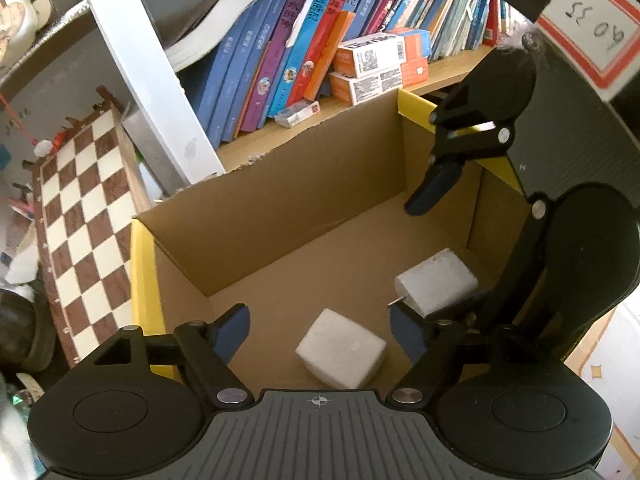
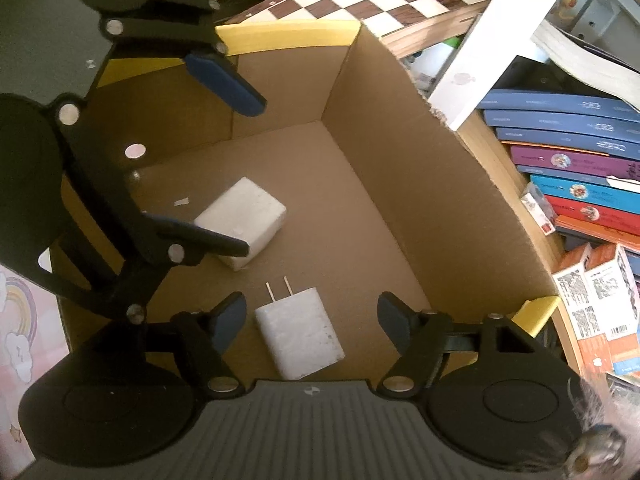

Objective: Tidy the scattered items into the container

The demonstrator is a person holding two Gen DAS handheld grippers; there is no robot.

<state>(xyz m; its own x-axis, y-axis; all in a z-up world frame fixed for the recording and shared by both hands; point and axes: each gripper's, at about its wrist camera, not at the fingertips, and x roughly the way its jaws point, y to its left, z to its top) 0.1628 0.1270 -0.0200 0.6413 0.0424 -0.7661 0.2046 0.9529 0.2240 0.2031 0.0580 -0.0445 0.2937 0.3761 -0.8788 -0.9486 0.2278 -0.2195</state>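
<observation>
An open cardboard box [image 1: 256, 216] with yellow-taped rims holds two white chargers. In the left wrist view, one white block [image 1: 342, 347] lies on the box floor between the fingers of my left gripper [image 1: 320, 328], which is open above it. A white charger with two prongs [image 1: 436, 282] lies further right. My right gripper [image 2: 312, 320] is open over the box, with the pronged charger [image 2: 298, 332] below and between its fingers. The other block [image 2: 242, 222] lies beyond it, beside the left gripper's fingers [image 2: 224, 80]. Neither gripper holds anything.
A shelf of leaning books [image 1: 288, 52] and orange-white boxes [image 1: 380, 68] runs behind the box. A chessboard [image 1: 84, 208] leans at its left side. A white shelf post [image 1: 152, 72] stands near the box's far corner.
</observation>
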